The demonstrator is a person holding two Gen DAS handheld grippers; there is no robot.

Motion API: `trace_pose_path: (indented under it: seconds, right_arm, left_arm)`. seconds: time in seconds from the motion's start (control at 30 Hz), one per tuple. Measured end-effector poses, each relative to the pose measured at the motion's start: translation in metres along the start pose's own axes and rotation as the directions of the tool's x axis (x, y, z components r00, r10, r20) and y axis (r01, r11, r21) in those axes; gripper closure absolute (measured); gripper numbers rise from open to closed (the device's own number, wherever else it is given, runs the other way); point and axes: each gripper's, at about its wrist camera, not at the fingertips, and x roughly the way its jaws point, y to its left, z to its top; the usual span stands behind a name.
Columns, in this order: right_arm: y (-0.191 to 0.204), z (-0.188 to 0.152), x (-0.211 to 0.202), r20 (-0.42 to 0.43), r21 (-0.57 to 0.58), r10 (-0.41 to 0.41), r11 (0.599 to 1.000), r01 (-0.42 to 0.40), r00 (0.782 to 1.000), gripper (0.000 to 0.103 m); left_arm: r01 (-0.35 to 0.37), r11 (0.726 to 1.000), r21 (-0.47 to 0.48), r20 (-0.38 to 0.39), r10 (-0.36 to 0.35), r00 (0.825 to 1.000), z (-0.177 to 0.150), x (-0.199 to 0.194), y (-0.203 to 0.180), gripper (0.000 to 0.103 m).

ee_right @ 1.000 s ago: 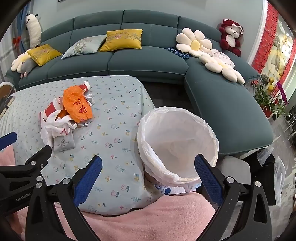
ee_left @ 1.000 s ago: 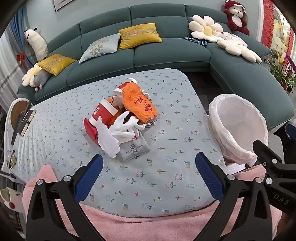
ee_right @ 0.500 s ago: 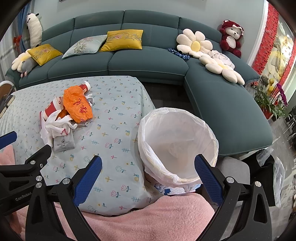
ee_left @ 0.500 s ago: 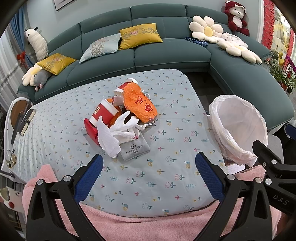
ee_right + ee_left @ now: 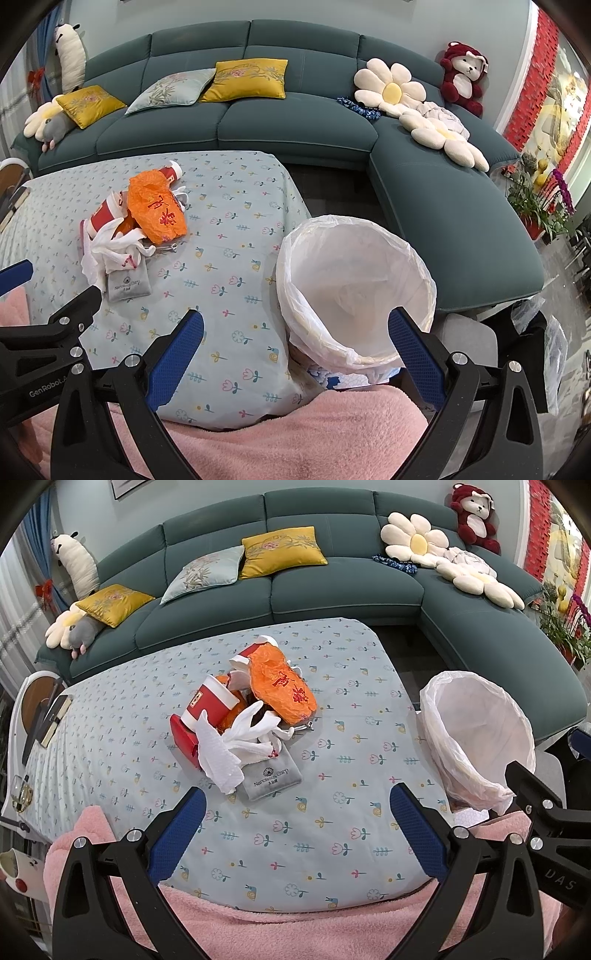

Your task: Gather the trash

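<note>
Both my left gripper [image 5: 297,801] and right gripper [image 5: 295,325] hover spread wide, holding nothing, near the trash pile [image 5: 251,716] and lined bin [image 5: 354,291].

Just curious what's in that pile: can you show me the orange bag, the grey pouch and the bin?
orange bag [image 5: 282,685]: left wrist view, its printed top.
grey pouch [image 5: 271,777]: left wrist view, its printed face.
bin [image 5: 424,273]: right wrist view, its liner-covered rim.

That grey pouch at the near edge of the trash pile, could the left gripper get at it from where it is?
Probably yes. The grey pouch lies nearest the open left gripper, with only bare tablecloth between them; a white tissue overlaps its far-left corner.
</note>
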Motion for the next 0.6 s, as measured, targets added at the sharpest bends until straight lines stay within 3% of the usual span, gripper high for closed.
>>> trace_pose_path:
  seconds: [0.6]
  right_arm:
    - [0.0038,0.0033,-0.0007,0.006,-0.012,-0.003,1.000,0.003,1.000,0.007]
  left_arm:
    - [0.000,1.000,-0.006,0.003,0.000,1.000,-0.0006,0.0012,0.0034,0.008]
